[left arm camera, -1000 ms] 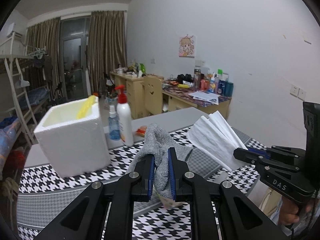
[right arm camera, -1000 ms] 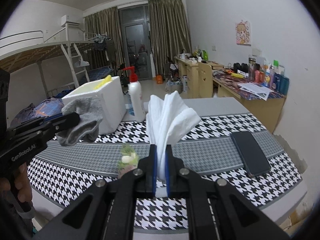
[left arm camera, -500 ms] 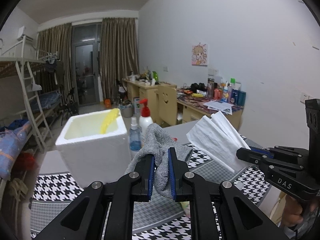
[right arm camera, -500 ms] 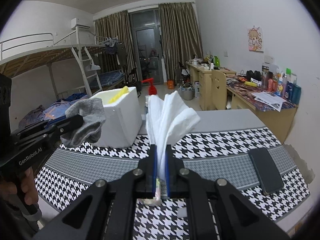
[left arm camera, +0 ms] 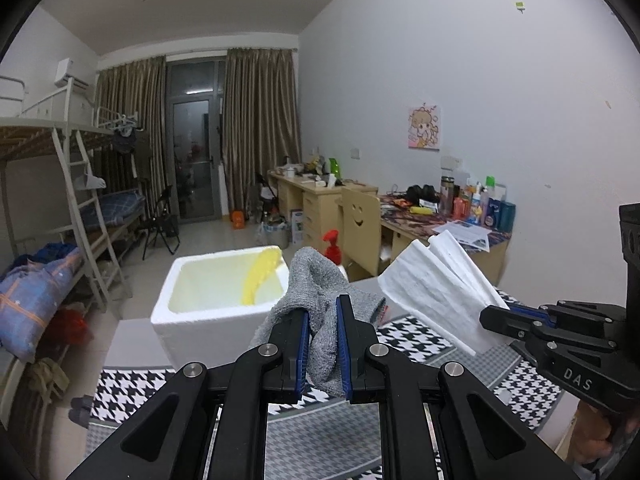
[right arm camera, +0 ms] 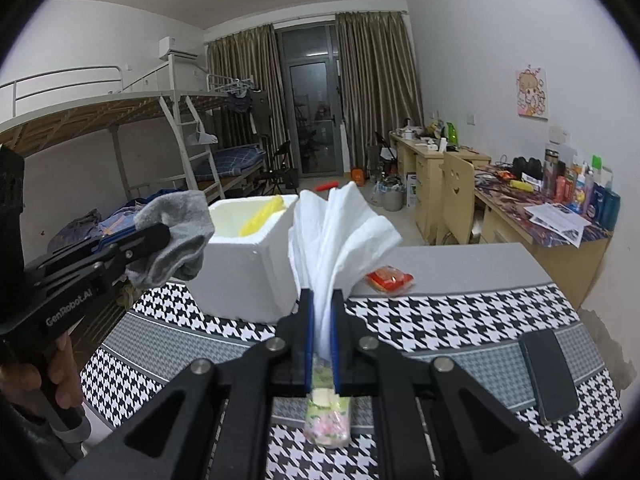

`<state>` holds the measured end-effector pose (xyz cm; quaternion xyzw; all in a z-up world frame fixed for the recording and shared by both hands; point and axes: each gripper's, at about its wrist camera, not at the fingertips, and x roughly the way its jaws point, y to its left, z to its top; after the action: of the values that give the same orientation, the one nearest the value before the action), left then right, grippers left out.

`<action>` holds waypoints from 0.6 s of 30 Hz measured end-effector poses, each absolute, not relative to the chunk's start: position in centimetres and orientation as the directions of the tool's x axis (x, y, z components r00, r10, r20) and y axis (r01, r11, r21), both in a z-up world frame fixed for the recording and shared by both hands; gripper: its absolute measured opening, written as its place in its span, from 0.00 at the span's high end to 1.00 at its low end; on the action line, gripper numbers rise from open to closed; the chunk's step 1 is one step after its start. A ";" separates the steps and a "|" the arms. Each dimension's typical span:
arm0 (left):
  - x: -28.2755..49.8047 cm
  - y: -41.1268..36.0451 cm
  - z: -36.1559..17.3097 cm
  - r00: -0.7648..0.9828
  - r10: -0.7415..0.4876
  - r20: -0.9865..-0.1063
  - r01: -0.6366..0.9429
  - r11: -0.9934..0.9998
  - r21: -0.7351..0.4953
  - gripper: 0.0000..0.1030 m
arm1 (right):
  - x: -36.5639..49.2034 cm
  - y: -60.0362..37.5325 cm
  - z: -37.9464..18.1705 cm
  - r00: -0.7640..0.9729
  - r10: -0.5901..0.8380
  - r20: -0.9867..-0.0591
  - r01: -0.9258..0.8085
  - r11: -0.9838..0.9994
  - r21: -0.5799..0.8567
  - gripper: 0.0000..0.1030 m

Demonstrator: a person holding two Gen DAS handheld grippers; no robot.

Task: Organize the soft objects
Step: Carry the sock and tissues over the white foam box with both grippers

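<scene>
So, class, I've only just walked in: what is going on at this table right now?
A person holds a gripper in each hand above the houndstooth table. The left gripper is shut on a grey sock, and the right gripper is shut on a wad of white tissue. Both are held up in the air near the open white foam box, which has something yellow inside. Neither item is in the box yet.
</scene>
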<state>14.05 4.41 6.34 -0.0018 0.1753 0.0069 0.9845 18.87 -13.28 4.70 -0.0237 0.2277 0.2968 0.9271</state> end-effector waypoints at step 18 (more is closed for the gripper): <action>16.8 7.0 8.4 0.944 0.103 -0.312 -0.105 0.994 0.012 0.86 | 20.7 -8.7 7.6 0.702 0.572 -0.423 -0.611 0.790 0.055 0.90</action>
<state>16.77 6.97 8.41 -0.0022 0.1582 0.0527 0.9860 20.72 -8.70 7.55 -0.0449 0.2141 0.3208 0.9215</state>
